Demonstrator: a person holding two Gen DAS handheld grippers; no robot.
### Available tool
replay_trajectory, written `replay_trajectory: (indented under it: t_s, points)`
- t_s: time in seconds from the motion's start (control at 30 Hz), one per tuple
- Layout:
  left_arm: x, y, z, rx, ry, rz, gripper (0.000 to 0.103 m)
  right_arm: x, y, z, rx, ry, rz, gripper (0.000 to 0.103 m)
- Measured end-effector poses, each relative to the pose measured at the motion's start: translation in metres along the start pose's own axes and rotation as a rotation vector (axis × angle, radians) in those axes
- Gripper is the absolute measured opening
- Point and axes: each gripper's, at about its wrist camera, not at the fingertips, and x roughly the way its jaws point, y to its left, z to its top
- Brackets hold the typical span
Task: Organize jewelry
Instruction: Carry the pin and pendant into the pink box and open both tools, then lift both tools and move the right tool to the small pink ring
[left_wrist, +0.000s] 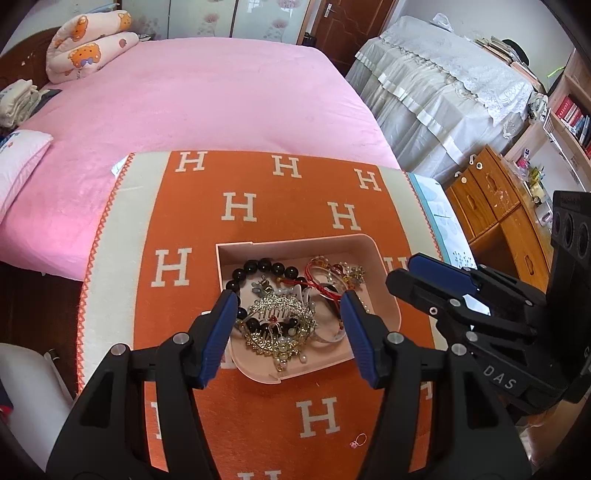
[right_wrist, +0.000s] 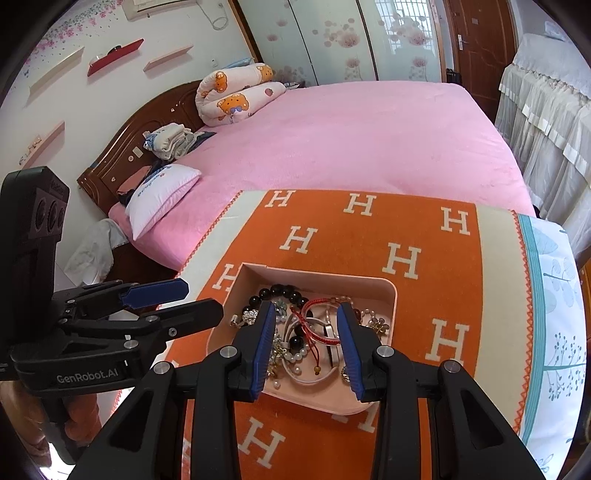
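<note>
Both claws hang spread and empty over the pink tray (left_wrist: 384, 291) of jewelry on the orange blanket (left_wrist: 258, 206): left claw (left_wrist: 288, 332) above the gold comb (left_wrist: 280, 325), right claw (right_wrist: 306, 343) above the red bracelet (right_wrist: 314, 321). A small ring (left_wrist: 359, 440) lies on the blanket, outside the tray's near edge.

Both views are bright with soft, even daylight; the pink bed (left_wrist: 207, 96) glows slightly washed out toward 12 o'clock. Shadows are faint. Focus is sharp centrally, while fisheye bending and black vignetting fill the corners.
</note>
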Motion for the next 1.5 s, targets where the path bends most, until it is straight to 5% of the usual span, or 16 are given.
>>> replay_trajectory:
  t_s: [0.67, 1.5]
  points:
    - [-0.026, -0.017, -0.016, -0.012, -0.042, 0.036, 0.055, -0.046, -0.004, -0.022, 0.047, -0.049, -0.025, 0.035]
    - [-0.033, -0.021, -0.094, 0.001, 0.041, 0.064, 0.055, -0.075, 0.014, -0.133, 0.103, 0.016, -0.084, 0.036]
